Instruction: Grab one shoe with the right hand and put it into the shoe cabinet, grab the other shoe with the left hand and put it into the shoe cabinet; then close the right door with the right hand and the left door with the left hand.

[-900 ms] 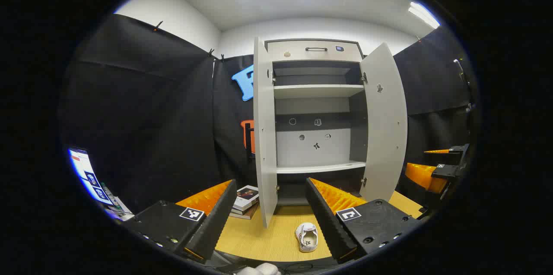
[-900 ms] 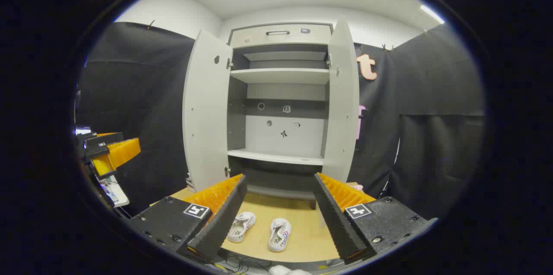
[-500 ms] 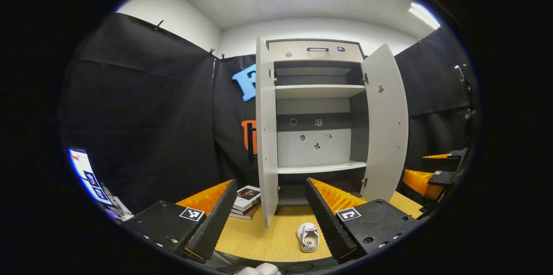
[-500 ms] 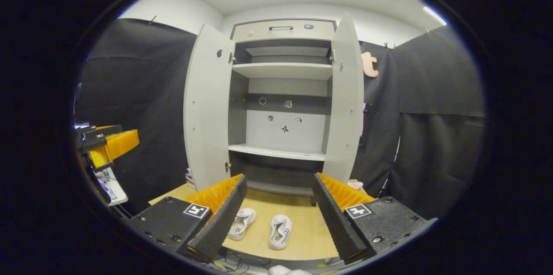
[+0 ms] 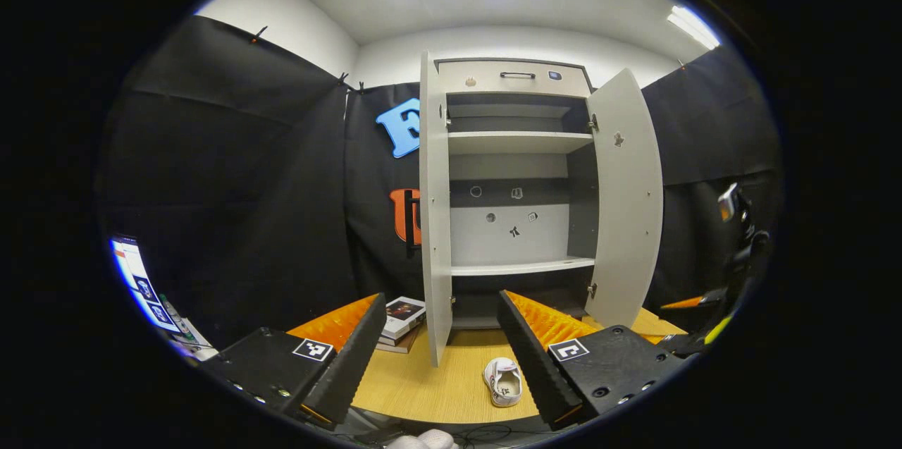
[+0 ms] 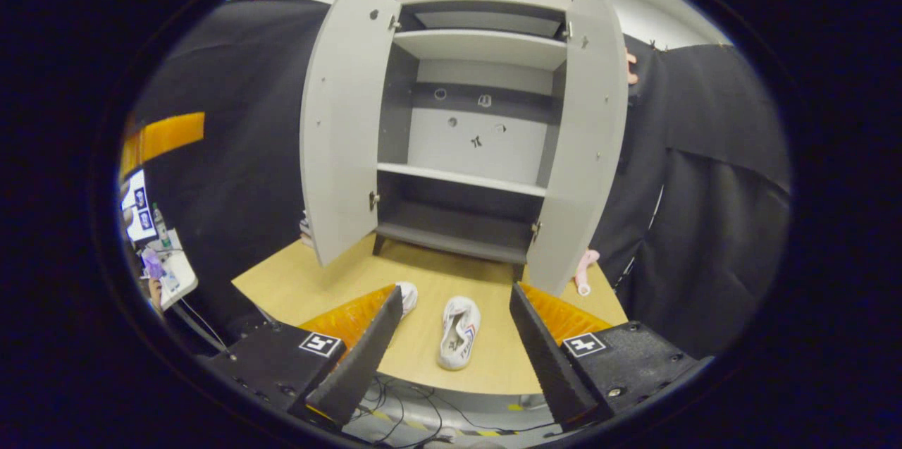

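In the right gripper view, the shoe cabinet [image 6: 468, 125] is seen in the upper centre of the frame with both doors swung wide: the left door [image 6: 342, 118] at centre left and the right door [image 6: 585, 132] at centre right. Its shelves are bare. The wooden surface [image 6: 296, 280] is spread below it. One white shoe [image 6: 458, 331] is found in the lower centre of the frame, lying flat on the surface between the two fingers of the right gripper [image 6: 451, 357], which are spread wide apart and grasp nothing. A second white shoe [image 6: 406, 294] is partly hidden behind the left-hand finger, just beside the first (whether the two touch cannot be told). A pink object [image 6: 583, 271] lies at the surface's edge, near the foot of the right door.

In the left gripper view, the left gripper [image 5: 433, 354] is shown at the bottom of the frame, its fingers likewise released and well apart. A white shoe [image 5: 504, 382] is seen beside its right-hand finger, on the surface. A stack of books [image 5: 402, 315] rests left of the left door.
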A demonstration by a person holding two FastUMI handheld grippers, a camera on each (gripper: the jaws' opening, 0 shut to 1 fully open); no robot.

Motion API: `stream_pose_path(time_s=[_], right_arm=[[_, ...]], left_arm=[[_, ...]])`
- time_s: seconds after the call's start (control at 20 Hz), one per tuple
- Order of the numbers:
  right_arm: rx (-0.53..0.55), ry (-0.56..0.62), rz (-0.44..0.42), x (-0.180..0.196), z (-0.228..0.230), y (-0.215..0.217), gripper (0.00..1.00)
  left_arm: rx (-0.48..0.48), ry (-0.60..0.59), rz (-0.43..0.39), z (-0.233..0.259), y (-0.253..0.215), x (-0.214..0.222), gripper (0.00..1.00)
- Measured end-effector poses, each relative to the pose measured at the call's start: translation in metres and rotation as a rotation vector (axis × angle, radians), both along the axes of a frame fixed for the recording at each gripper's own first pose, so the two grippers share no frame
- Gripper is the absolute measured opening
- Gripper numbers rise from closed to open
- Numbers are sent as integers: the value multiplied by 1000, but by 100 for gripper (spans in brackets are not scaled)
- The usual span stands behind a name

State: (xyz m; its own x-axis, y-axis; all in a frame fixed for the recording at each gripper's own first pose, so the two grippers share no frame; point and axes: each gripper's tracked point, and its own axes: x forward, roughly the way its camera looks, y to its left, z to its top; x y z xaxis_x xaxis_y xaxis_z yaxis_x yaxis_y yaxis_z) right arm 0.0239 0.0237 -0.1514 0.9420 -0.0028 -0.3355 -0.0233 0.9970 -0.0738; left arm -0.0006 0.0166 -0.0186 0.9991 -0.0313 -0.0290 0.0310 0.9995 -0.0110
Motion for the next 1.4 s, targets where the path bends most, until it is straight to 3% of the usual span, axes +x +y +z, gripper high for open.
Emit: stream_pose_path(time_s=[0.2,0.5,0.55,0.6,0.9,0.95,1.2,1.25,1.3,1.35,1.4], right_arm=[[37,160,28,22,-80,11,99],[122,309,33,86,-179,28,88],[131,319,18,101,-192,28,81],[125,336,4,113,-206,23,86],[193,395,-43,174,-256,12,75],[216,389,-45,183,-255,11,66],[319,353,-81,236,-262,7,50],[329,348,-95,241,-265,4,34],[339,345,-111,244,-267,0,35],[342,356,-108,248,-268,2,12],[332,357,-97,246,-267,-3,9]], left_arm=[[4,14,16,-6,1,4,95],[23,48,33,-18,-5,18,95],[28,52,36,-21,-7,20,95],[34,58,39,-22,-8,23,95],[60,78,62,-26,-17,54,95],[60,81,62,-28,-19,59,96],[54,101,74,-36,-26,85,96],[54,107,75,-37,-29,88,96],[56,116,73,-38,-33,91,96],[62,120,74,-39,-34,94,96],[66,120,75,-38,-35,97,96]])
